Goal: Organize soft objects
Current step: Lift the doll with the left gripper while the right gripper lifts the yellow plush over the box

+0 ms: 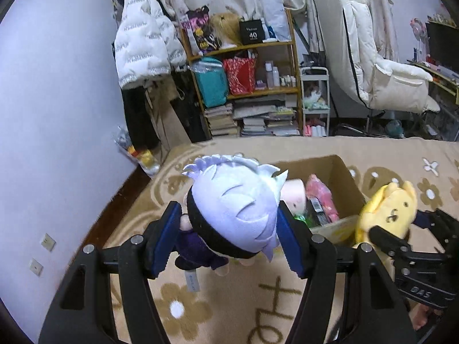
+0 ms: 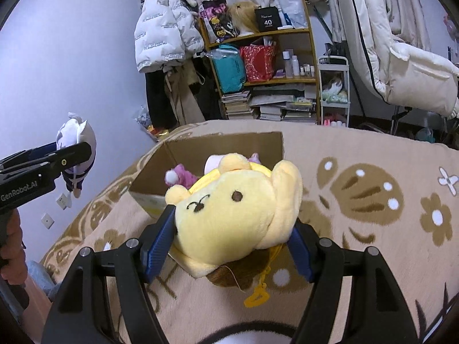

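Observation:
My left gripper (image 1: pixel 229 229) is shut on a white-haired plush doll (image 1: pixel 235 200) in dark clothes, gripped by the head and lifted above the blanket. The same doll (image 2: pixel 76 154) hangs at the left edge of the right wrist view. My right gripper (image 2: pixel 229 229) is shut on a yellow bear plush (image 2: pixel 238 209) with a yellow zipper pull dangling under it. This bear (image 1: pixel 387 209) also shows at the right of the left wrist view. Beyond both stands an open cardboard box (image 1: pixel 321 163) (image 2: pixel 223 140) holding pink plush toys (image 1: pixel 318 192) (image 2: pixel 180 176).
A beige blanket (image 2: pixel 373 229) with brown flower patterns covers the bed. Behind it are a wooden shelf (image 1: pixel 258 91) with books and bags, a hanging white puffer jacket (image 1: pixel 143 46), a small white cart (image 1: pixel 315 103) and a white padded chair (image 1: pixel 373 66). A person's hand (image 2: pixel 11 246) holds the left gripper.

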{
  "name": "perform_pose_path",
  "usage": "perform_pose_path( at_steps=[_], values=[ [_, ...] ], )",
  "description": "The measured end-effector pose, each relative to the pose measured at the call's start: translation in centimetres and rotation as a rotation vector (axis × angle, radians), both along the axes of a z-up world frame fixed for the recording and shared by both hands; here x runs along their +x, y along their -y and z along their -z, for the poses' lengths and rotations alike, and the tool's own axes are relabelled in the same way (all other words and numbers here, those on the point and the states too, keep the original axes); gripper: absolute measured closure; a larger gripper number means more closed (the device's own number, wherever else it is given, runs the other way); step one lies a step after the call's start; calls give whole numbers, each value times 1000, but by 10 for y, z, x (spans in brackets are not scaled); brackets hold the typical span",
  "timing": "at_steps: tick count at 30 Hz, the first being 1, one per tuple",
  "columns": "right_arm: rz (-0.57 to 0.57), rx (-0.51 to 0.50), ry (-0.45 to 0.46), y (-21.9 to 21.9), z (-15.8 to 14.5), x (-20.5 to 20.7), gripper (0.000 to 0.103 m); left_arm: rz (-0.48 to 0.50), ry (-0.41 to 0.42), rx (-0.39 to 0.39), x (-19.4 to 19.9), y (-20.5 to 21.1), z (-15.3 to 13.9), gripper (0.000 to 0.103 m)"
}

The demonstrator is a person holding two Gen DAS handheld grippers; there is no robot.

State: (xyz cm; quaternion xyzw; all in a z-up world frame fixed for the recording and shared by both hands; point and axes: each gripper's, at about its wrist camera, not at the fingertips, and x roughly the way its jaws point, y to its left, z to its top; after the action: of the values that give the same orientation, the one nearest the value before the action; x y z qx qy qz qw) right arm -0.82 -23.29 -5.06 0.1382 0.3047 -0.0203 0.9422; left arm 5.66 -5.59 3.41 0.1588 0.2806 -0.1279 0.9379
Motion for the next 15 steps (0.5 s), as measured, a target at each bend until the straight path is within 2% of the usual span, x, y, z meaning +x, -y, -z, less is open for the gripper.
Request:
perform_pose_path(
  at_steps=[9, 15],
  values=[
    [4, -3, 30, 9, -9, 13, 27, -5, 42, 4, 30, 14, -11, 38],
    [17, -44, 46, 17, -11, 31, 27, 20, 33, -10, 50, 23, -9, 38]
  ],
)
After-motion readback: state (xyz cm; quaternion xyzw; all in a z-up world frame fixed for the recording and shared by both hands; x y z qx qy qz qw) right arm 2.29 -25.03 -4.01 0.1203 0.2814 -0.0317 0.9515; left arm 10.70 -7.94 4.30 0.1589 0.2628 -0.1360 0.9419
